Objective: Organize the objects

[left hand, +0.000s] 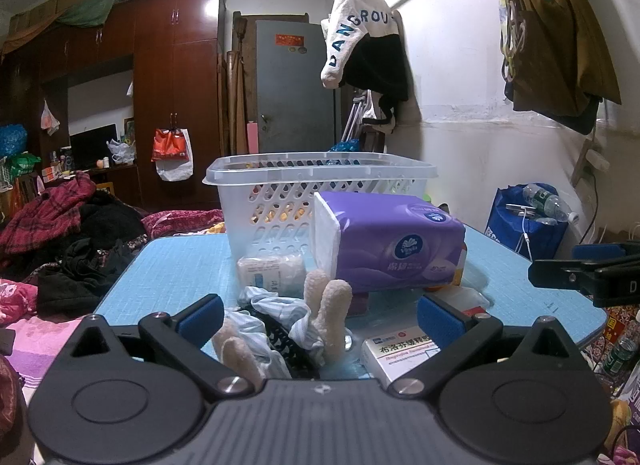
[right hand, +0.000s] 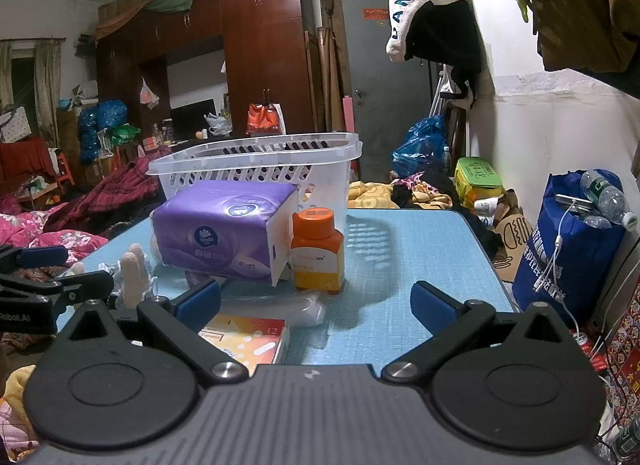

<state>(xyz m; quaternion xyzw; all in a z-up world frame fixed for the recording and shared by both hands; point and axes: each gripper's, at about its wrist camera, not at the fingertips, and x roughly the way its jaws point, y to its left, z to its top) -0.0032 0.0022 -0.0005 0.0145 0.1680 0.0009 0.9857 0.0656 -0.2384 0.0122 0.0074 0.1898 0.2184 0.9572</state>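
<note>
While idle over the table [right hand: 400,265], both tongs [left hand: 318,315] [right hand: 316,301] agape, empty.

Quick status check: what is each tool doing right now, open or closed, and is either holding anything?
Left tool: open, holding nothing; the plush toy lies between its fingers, ungripped.
Right tool: open, holding nothing, above the blue table.

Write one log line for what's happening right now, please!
left hand-held gripper: open over plush toy | right hand-held gripper: open, empty | tissue pack, orange bottle on table | basket behind
</note>
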